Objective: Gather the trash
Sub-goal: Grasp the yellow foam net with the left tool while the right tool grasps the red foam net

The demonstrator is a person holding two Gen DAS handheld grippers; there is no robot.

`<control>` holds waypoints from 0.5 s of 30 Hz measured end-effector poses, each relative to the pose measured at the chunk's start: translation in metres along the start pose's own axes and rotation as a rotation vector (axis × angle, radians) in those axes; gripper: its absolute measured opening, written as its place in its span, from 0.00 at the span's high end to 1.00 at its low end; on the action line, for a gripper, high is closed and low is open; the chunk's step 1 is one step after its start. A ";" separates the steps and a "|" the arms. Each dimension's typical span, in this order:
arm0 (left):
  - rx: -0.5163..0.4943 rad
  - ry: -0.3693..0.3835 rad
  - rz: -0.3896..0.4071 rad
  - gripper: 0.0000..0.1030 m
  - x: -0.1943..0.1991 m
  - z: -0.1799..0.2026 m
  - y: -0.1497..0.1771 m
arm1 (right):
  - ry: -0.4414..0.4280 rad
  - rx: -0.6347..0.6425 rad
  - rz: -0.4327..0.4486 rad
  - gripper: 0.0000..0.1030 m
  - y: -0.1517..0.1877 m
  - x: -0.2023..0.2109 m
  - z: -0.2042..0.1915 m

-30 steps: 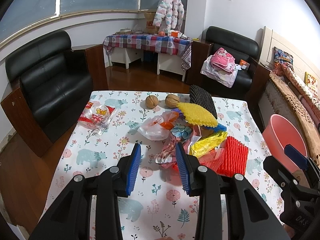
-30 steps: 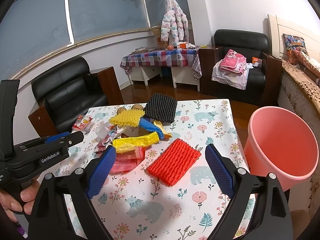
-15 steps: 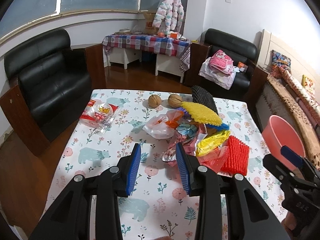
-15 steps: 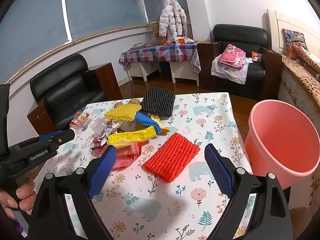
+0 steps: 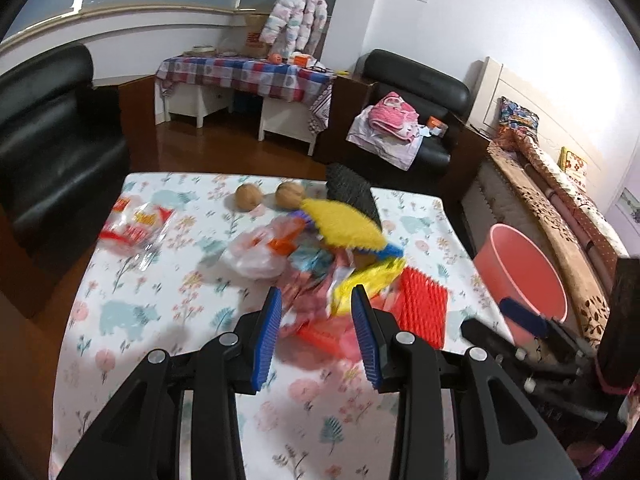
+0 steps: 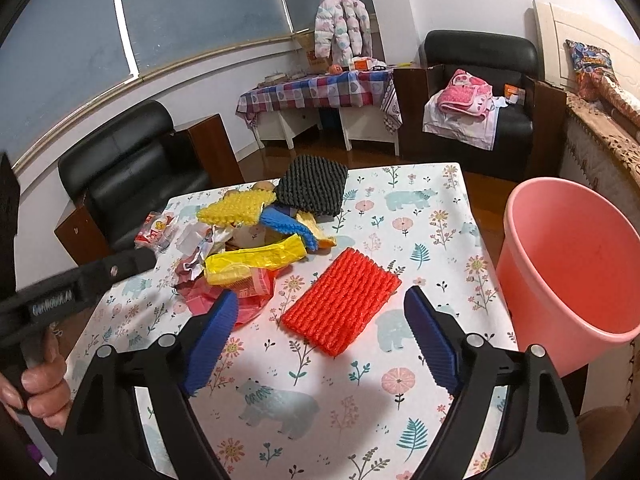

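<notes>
A pile of trash lies on the floral table (image 6: 360,392): a red foam net (image 6: 340,300), a yellow plastic bag (image 6: 256,260), a yellow foam net (image 6: 236,206), a black foam net (image 6: 312,184), a blue foam net (image 6: 288,224) and pink wrappers (image 6: 248,292). My right gripper (image 6: 320,336) is open and empty, just short of the red net. My left gripper (image 5: 316,328) is open and empty, its jaws over the pink wrappers (image 5: 316,328) beside the yellow bag (image 5: 368,280). The red net also shows in the left wrist view (image 5: 424,304).
A pink bucket (image 6: 572,264) stands off the table's right edge, also in the left wrist view (image 5: 520,272). Two walnuts (image 5: 248,196) and a red-white snack bag (image 5: 136,228) lie at the far left. Black armchairs and a checked side table stand beyond.
My left gripper has moved right and forward over the pink wrappers; its view is blurred by motion. My right gripper has come slightly closer to the red net.
</notes>
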State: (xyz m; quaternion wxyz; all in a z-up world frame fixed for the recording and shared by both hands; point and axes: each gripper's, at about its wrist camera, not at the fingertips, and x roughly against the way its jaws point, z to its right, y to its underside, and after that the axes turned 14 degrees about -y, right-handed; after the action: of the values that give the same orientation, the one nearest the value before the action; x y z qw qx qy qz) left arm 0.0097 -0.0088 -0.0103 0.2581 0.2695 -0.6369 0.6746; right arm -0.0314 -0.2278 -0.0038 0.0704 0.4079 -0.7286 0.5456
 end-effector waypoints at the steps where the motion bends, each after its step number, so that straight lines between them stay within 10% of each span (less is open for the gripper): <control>1: 0.002 0.004 -0.003 0.65 -0.003 0.003 -0.005 | 0.000 0.000 -0.001 0.18 0.000 -0.001 0.001; 15: 0.071 0.000 -0.118 0.76 -0.068 0.013 -0.045 | -0.027 -0.055 -0.071 0.21 0.000 -0.024 0.018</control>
State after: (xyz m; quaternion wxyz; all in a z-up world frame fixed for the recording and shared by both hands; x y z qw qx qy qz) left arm 0.0903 -0.0199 -0.0249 0.2875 0.3155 -0.5957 0.6804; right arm -0.0096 -0.2307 -0.0235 0.0909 0.4389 -0.7292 0.5171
